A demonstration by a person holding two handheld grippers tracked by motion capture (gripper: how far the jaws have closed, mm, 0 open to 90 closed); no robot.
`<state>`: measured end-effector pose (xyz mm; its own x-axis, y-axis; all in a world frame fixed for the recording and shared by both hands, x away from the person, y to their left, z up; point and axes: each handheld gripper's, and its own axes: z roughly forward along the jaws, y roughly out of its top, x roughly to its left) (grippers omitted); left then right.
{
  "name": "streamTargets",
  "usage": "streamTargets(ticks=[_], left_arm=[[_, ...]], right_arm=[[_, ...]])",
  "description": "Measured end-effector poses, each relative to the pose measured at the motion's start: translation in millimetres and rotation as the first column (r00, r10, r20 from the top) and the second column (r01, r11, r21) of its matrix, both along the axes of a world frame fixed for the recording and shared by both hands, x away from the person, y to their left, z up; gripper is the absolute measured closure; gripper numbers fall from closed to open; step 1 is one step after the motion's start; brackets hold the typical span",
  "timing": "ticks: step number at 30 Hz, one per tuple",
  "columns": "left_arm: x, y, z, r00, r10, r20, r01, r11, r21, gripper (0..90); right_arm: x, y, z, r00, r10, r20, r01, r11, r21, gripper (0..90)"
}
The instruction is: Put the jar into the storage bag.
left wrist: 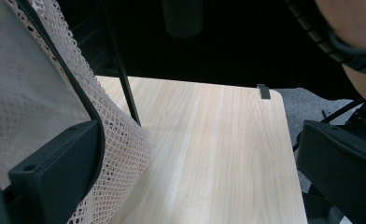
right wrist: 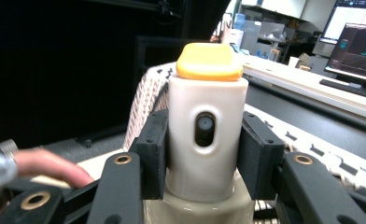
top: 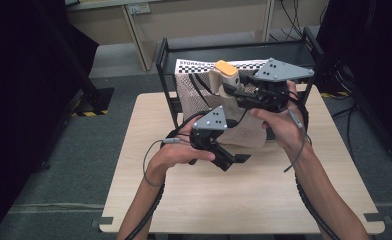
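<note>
Right hand-held gripper (right wrist: 204, 154) view shows the clamped bottle's (right wrist: 206, 140) dark oval recess.

We see a pale wood-grain desk (top: 244, 200) w/ rounded corners on grey carpet floor (top: 59, 175). A black metal frame rack (top: 234, 50) stands at its far edge. Beige cabinet furniture (top: 194, 20) lines the back wall. Dark screens flank both sides; lit computer monitors (right wrist: 354, 42) sit on a long white counter (right wrist: 307, 86).
</note>
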<state>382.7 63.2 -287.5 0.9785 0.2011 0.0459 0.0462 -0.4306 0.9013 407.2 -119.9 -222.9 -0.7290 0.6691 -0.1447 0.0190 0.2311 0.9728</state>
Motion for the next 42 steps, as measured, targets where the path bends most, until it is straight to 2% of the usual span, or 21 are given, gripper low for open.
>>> streamTargets(ticks=[22, 35, 42], left_arm=[[0.0, -0.3, 0.4, 1.0000, -0.001, -0.002, 0.001, 1.0000, 0.002, 0.1], [0.2, -1.4, 0.6, 1.0000, 0.003, -0.002, -0.003, 1.0000, -0.001, 0.1], [1.0, -1.8, 0.9, 1.0000, 0.005, 0.000, -0.005, 1.0000, -0.005, 0.3]], right_arm=[[6.9, -11.4, -34.4, 0.9969, -0.054, -0.058, 0.051, 0.998, -0.049, 57.9], [8.2, -4.9, -48.0, 0.9947, -0.026, -0.099, 0.016, 0.995, -0.098, 57.9], [11.0, -3.8, -53.6, 0.9926, -0.035, -0.117, 0.018, 0.990, -0.141, 57.3]])
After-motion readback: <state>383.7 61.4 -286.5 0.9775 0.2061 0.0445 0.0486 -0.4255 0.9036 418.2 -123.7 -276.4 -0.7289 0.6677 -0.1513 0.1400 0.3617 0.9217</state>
